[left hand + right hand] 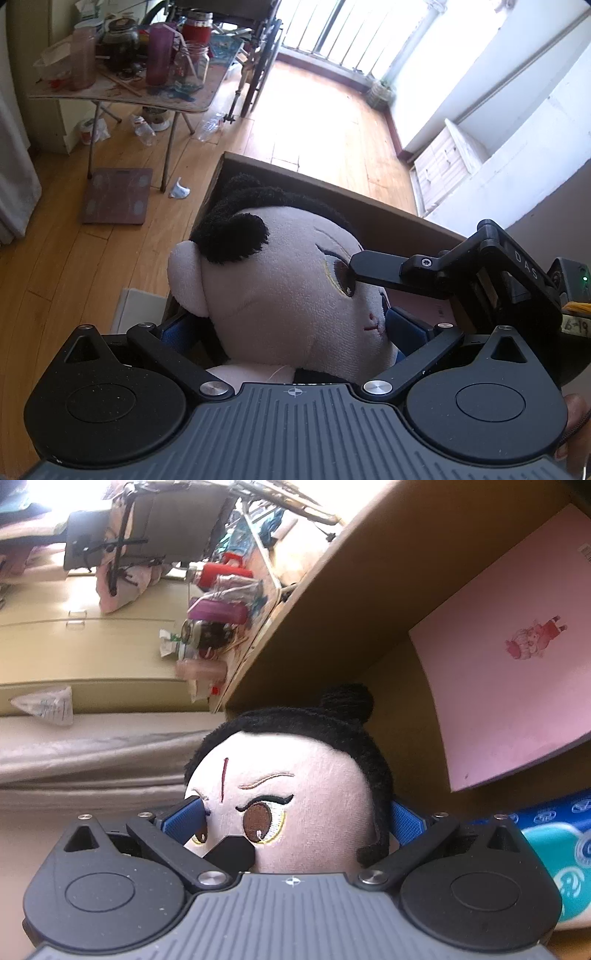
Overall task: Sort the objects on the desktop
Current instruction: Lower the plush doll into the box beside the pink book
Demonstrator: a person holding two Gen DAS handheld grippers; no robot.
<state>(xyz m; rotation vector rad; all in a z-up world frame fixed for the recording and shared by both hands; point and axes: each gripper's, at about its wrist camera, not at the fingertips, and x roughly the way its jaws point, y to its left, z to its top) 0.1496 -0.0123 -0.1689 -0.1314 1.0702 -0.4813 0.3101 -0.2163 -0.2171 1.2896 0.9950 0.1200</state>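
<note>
While its blue pads (405,825) are pressing in on both sides of the plush doll's head (295,801), the right gripper (295,823) is holding the doll, its jaws spread about as wide as the head and clamped against it. One pad is sitting at the doll's face beside an eye, the other at the black hair behind. In the left wrist view this gripper is reaching in from the right, a black finger (376,273) lying across the doll's eye.

The left gripper (291,325) is pointing forward at the same doll (280,295), the head filling the space between its open jaws; blue pads (400,325) are showing at either side low down, but whether they are pressing the plush I cannot tell. A hand (574,428) is gripping this tool at the lower right edge.

The doll is lying inside a cardboard box (351,602), head up against its brown wall. A pink book (517,686) is leaning in the box beside it, and a blue-and-teal packet (561,853) is lying just right of the right gripper. Beyond the box, a cluttered folding table (122,96) is standing on the wooden floor (74,258).
</note>
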